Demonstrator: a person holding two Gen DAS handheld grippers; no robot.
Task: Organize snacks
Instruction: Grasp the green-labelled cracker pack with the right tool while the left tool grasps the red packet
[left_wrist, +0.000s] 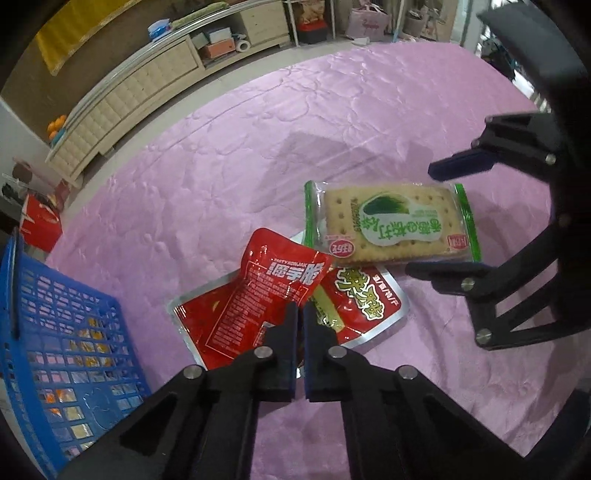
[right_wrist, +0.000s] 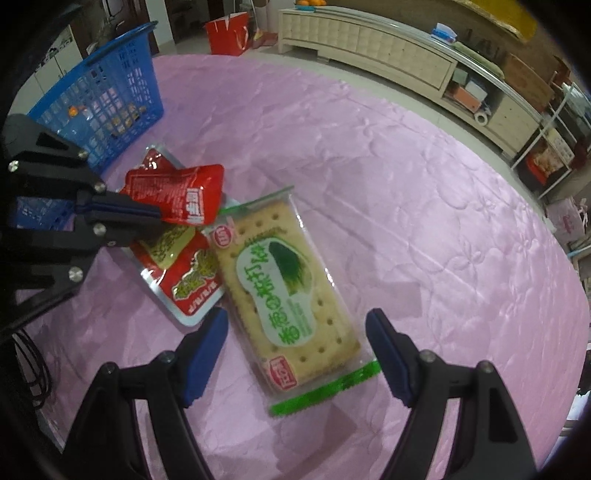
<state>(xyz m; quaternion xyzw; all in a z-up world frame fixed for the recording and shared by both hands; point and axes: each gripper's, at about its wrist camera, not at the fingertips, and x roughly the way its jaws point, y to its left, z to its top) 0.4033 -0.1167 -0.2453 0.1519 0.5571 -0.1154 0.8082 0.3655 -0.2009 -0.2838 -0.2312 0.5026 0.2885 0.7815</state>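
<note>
Three snack packets are seen on the pink tablecloth (right_wrist: 406, 166), and one of them, the silver-edged red packet (right_wrist: 192, 291), is largely covered by the other two, so its full shape cannot be made out. The contents of the blue basket (right_wrist: 110, 85) are glimpsed only through its mesh and cannot be identified. The upper part of the basket is cut off at the edge of the left wrist view.

The small red pouch (left_wrist: 269, 295) is pinched at its edge by the left gripper (left_wrist: 300, 314), whose jaws are nearly closed upon it; the pouch is tilted up above the red packet. The cracker packet (right_wrist: 291, 295) is lain flat between the widely spread jaws of the right gripper (right_wrist: 297, 325), with a gap visible on either side. Its far end rests against the red packet. The basket is set well apart at the table's far edge.
</note>
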